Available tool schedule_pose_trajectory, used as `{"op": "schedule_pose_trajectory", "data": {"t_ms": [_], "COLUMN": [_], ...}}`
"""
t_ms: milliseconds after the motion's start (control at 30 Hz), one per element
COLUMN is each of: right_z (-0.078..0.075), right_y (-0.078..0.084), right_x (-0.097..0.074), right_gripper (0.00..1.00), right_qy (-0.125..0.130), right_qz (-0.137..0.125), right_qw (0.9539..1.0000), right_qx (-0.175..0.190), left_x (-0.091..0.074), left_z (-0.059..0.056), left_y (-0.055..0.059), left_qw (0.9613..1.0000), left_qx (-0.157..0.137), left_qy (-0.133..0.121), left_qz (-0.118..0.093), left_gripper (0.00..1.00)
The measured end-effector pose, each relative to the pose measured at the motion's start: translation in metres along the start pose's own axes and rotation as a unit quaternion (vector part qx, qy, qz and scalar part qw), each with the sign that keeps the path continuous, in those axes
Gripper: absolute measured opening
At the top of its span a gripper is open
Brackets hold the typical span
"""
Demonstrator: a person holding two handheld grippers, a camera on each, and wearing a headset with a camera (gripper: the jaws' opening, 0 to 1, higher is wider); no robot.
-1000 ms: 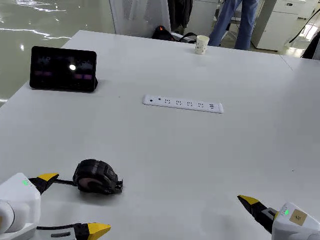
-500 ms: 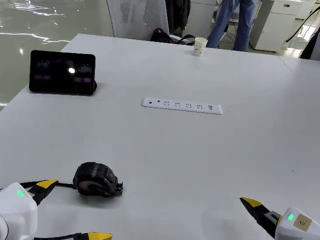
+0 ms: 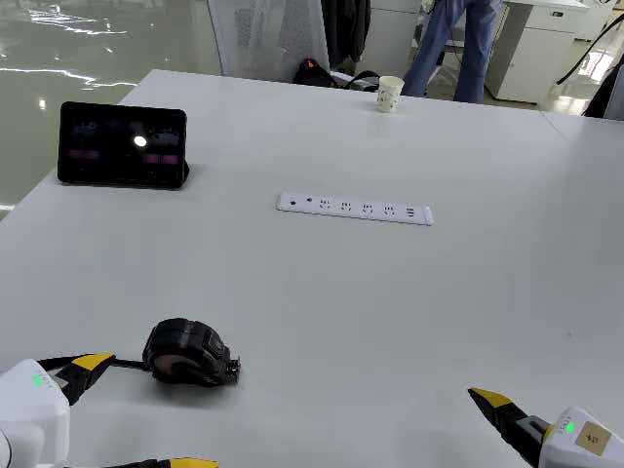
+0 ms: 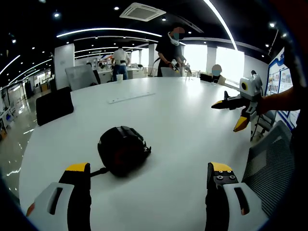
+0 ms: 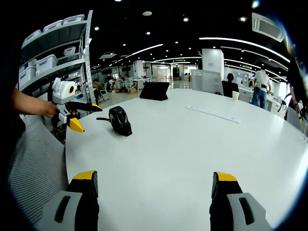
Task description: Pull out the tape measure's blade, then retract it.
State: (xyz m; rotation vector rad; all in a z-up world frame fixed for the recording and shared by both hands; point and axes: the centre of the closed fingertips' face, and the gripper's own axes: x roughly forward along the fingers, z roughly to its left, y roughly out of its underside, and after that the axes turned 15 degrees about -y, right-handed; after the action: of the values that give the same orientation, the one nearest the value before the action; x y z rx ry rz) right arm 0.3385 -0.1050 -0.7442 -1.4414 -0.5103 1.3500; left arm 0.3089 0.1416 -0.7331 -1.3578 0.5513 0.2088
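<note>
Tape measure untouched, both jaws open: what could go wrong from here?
The tape measure lies loose on the smooth table, off-centre ahead of the left hand-held gripper's open jaws; closing may shove it aside.
Its strap trails toward one jaw, which might pinch that instead of the case.
The right hand-held gripper, open, sits far from the small blade hook and could miss it.
</note>
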Motion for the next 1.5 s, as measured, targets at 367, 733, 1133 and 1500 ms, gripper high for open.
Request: {"op": "schedule_pose_trajectory", "data": {"t_ms": [367, 733, 1133, 1500], "right_z": [0.0004, -0.0005, -0.0008, -0.0009], "right_y": [-0.0015, -0.0012, -0.0004, -0.0004], "right_x": [-0.0001, -0.0017, -0.0022, -0.0025], "right_gripper": [0.99, 0.99, 0.99, 0.99], "right_qy": [0.000, 0.001, 0.002, 0.003], "right_qz": [0.000, 0.000, 0.001, 0.002], "right_qw": [1.0000, 1.0000, 1.0000, 1.0000], "right_qx": [0.001, 0.001, 0.002, 0.001], "left_x": [-0.0010, -0.0009, -0.0016, -0.0026], "left_z": [0.0076, 0.0052, 0.0053, 0.0031], "left_y": [-0.0038, -0.0025, -0.0023, -0.0006], "left_qw": [0.9999, 0.9999, 0.9999, 0.9995], "left_qx": [-0.010, -0.010, -0.013, -0.023], "left_qy": [-0.009, 0.003, 0.009, 0.020], "left_qz": [-0.005, -0.003, -0.001, 0.005], "left_gripper": [0.94, 0.99, 0.99, 0.99]}}
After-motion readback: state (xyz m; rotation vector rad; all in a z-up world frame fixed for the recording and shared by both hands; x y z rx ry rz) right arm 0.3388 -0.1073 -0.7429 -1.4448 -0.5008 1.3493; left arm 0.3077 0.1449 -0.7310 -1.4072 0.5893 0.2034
